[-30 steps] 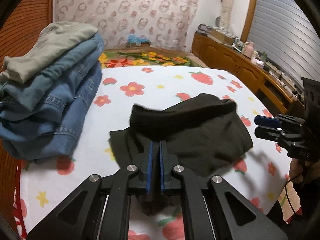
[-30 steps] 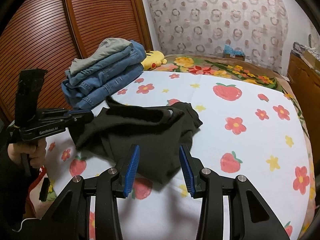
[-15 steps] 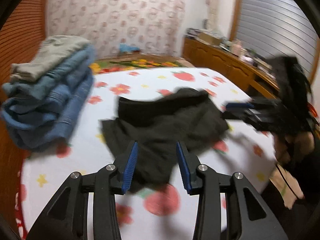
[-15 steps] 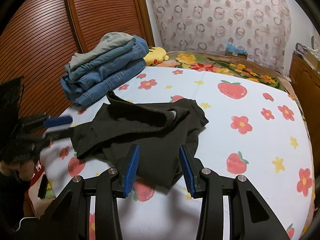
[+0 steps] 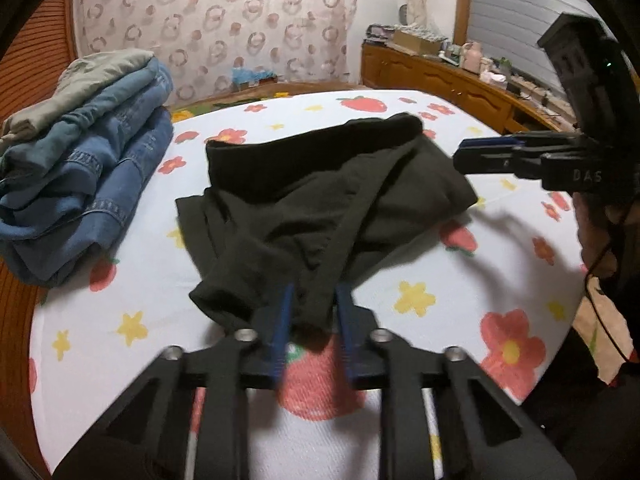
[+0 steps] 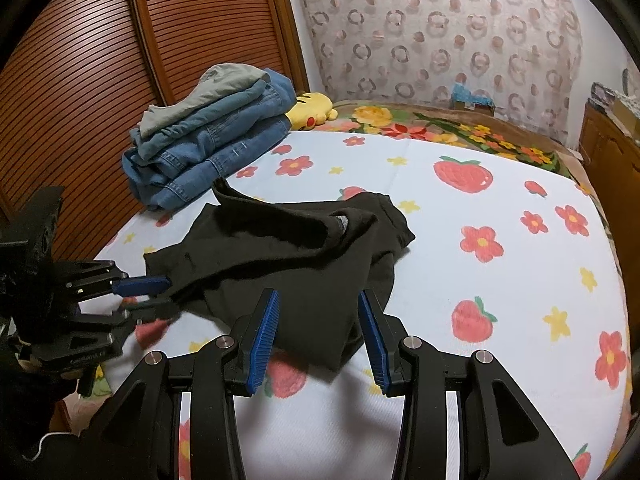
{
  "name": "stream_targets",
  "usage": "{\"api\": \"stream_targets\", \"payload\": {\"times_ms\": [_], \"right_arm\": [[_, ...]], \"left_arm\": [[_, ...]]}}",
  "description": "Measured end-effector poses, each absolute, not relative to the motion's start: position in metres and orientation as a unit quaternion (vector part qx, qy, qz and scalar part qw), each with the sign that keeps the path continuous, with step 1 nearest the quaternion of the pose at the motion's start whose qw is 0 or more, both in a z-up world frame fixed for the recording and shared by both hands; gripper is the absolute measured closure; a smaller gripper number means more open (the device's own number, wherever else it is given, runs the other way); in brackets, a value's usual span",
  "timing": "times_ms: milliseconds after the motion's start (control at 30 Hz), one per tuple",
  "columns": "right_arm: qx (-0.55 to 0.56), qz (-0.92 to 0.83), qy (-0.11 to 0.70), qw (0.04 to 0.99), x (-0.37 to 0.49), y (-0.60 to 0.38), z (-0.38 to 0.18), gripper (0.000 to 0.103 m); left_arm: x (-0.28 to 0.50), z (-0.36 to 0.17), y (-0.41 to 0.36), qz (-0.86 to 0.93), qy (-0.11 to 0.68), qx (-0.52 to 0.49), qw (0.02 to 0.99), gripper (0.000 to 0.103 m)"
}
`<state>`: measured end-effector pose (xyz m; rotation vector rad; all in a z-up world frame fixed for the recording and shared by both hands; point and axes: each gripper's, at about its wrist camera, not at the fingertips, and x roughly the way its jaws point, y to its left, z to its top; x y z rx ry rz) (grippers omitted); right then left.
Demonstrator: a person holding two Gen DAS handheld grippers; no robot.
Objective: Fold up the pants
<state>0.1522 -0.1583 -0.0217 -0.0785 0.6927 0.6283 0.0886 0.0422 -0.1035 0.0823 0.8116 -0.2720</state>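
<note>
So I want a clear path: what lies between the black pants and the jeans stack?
Only bare sheet, in both views; the black pants lie apart from the jeans stack.

Pants (image 5: 320, 208) black, plain, grey bit inside waistband. Sheet (image 6: 500, 208) white with red strawberries, red flowers with yellow centres, small yellow stars. Stack (image 6: 208, 148): blue denim, lighter washed denim above, grey-olive piece on top. Plush (image 6: 312, 110) yellow with black stripes, red cheek spot. Blanket (image 6: 460, 128) brown with yellow and red flowers, green leaves. Curtain (image 6: 432, 36) pale pink-white with brown-pink ring and half-disc print. Door (image 6: 80, 80) reddish-brown wood, horizontal slats. Cabinet (image 5: 440, 80) orange-brown wood. Left gripper (image 5: 312, 320) black with blue pads. Right gripper (image 6: 320, 328) black, brighter blue ribbed pads. Blind (image 5: 516, 20) grey, fine horizontal lines.
</note>
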Motion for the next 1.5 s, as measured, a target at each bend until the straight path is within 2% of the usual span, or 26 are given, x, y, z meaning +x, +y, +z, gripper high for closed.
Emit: {"api": "stream_targets", "payload": {"times_ms": [367, 633, 1000, 1033, 1067, 1100, 1133, 1167, 1267, 1500], "right_arm": [[-0.056, 0.302, 0.336, 0.890, 0.163, -0.152, -0.022, 0.060], [-0.075, 0.301, 0.340, 0.888, 0.192, -0.143, -0.024, 0.060], [-0.074, 0.313, 0.341, 0.883, 0.234, -0.136, -0.026, 0.061], [-0.069, 0.319, 0.340, 0.882, 0.237, -0.137, -0.026, 0.063], [-0.065, 0.325, 0.339, 0.880, 0.241, -0.137, -0.025, 0.078], [-0.060, 0.335, 0.338, 0.877, 0.244, -0.138, -0.024, 0.086], [-0.055, 0.341, 0.334, 0.877, 0.246, -0.140, -0.023, 0.088], [-0.053, 0.344, 0.329, 0.878, 0.248, -0.140, -0.022, 0.095], [-0.057, 0.345, 0.326, 0.878, 0.255, -0.139, -0.021, 0.096], [-0.068, 0.329, 0.346, 0.876, 0.261, -0.132, -0.028, 0.094]], "left_arm": [[0.119, -0.065, 0.071, -0.102, 0.354, 0.027, 0.929, 0.094], [0.173, -0.067, 0.094, -0.059, 0.361, 0.016, 0.930, 0.094], [0.207, -0.075, 0.090, -0.057, 0.380, 0.024, 0.923, 0.094], [0.208, -0.074, 0.089, -0.060, 0.382, 0.022, 0.922, 0.094], [0.209, -0.074, 0.089, -0.064, 0.382, 0.019, 0.922, 0.094], [0.210, -0.072, 0.090, -0.066, 0.382, 0.017, 0.922, 0.091], [0.211, -0.071, 0.089, -0.067, 0.381, 0.015, 0.922, 0.086], [0.211, -0.069, 0.090, -0.069, 0.380, 0.013, 0.922, 0.083], [0.208, -0.062, 0.089, -0.077, 0.369, 0.010, 0.926, 0.060], [0.200, -0.063, 0.083, -0.085, 0.371, 0.012, 0.925, 0.057]]}}
